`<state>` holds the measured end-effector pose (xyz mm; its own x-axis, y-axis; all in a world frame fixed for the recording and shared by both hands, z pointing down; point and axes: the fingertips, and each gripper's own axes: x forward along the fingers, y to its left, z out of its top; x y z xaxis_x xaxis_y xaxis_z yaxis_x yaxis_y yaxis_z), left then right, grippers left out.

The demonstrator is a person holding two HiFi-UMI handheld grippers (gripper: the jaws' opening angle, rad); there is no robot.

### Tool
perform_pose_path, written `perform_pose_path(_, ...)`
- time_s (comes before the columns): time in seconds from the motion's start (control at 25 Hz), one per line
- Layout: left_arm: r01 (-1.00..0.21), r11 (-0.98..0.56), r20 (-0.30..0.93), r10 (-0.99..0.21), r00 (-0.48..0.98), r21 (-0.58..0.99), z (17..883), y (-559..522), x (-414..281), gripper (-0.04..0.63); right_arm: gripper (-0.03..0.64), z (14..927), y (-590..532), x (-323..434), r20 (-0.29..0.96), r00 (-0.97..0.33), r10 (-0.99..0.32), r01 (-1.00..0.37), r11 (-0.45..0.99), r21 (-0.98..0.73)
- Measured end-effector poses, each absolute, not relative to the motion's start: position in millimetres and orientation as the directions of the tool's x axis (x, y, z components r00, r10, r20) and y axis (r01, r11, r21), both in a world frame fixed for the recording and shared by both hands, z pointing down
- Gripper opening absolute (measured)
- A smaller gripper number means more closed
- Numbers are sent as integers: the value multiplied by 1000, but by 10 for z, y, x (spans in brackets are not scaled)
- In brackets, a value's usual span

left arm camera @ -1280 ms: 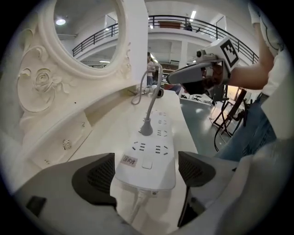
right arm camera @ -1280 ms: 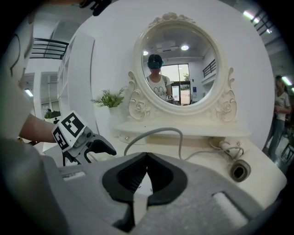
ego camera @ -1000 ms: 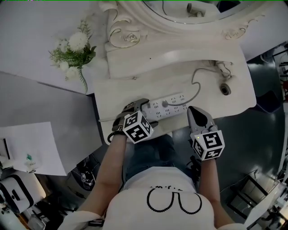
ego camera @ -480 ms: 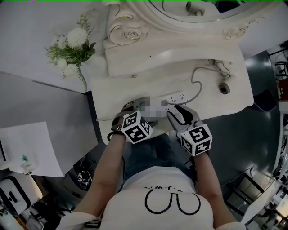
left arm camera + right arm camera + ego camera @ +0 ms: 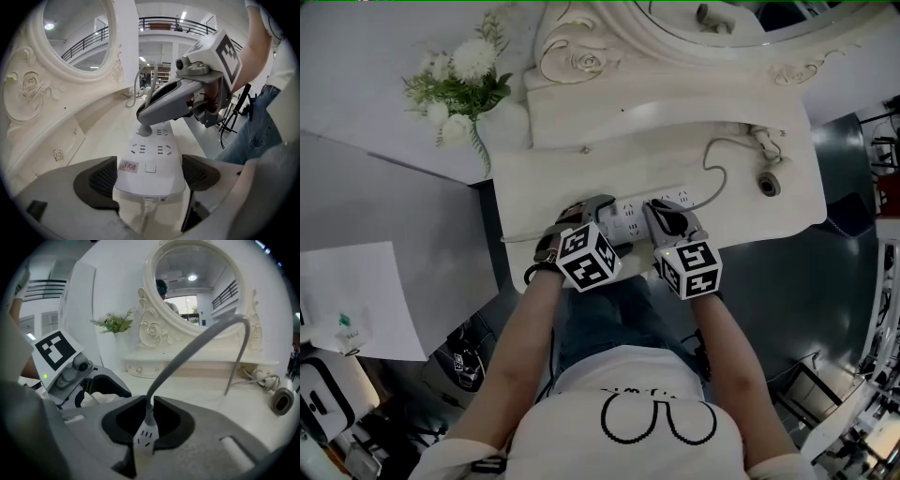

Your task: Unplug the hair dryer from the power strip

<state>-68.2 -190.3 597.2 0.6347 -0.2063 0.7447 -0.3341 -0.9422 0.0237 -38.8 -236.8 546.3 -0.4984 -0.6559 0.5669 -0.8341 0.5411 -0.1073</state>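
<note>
1. The step in hand, as I judge it, is to take the plug [image 5: 149, 420] and draw it out of the power strip [image 5: 630, 217], which lies on the dressing table [image 5: 581, 178].
2. To do it well, I would let the right gripper [image 5: 667, 221] finish its grip on the body of the plug, not on the cable [image 5: 197, 345]. Then I would pull straight out of the socket, without rocking it sideways.
3. The left gripper [image 5: 151, 174] must press the strip down on the table during the pull; otherwise the strip may lift together with the plug.
4. In the head view, the hair dryer [image 5: 768, 184] lies well apart, at about 2 o'clock from the right gripper. The cable has slack, so I expect it will not resist.
5. Right jaws: narrow and closing, with the plug between them. The pads look to be against both of its sides.
6. Left jaws: quite wide, because the near end of the strip fills the gap. The pads [image 5: 104, 180] sit against its two long sides. In the left gripper view, the plug stands at 12 o'clock, under the right gripper.
</note>
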Motion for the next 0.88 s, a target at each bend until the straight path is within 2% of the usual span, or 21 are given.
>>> perform_pose_path(0.36, -348, -937, 749, -222, 624, 13, 5960, -1897, -671, 422, 46, 5467, -2381, -352, 552, -483, -680, -862, 479, -164)
perform_pose_path(0.56, -318, -948, 802, -170, 572, 26, 5999, -1876, -668, 420, 38, 5427, -2357, -412, 593, -407, -695, -868, 497, -13)
perform_pose_path(0.68, -317, -948, 798, -173, 577, 24, 5991, -1870, -659, 419, 38, 5436, -2384, -370, 586, -427, -689, -883, 458, -105)
perform_pose_path(0.88, -379, -924, 771, -214, 600, 38, 5983, -1906, -676, 428, 43, 5435, -2381, -280, 546, -486, -683, -874, 389, -291)
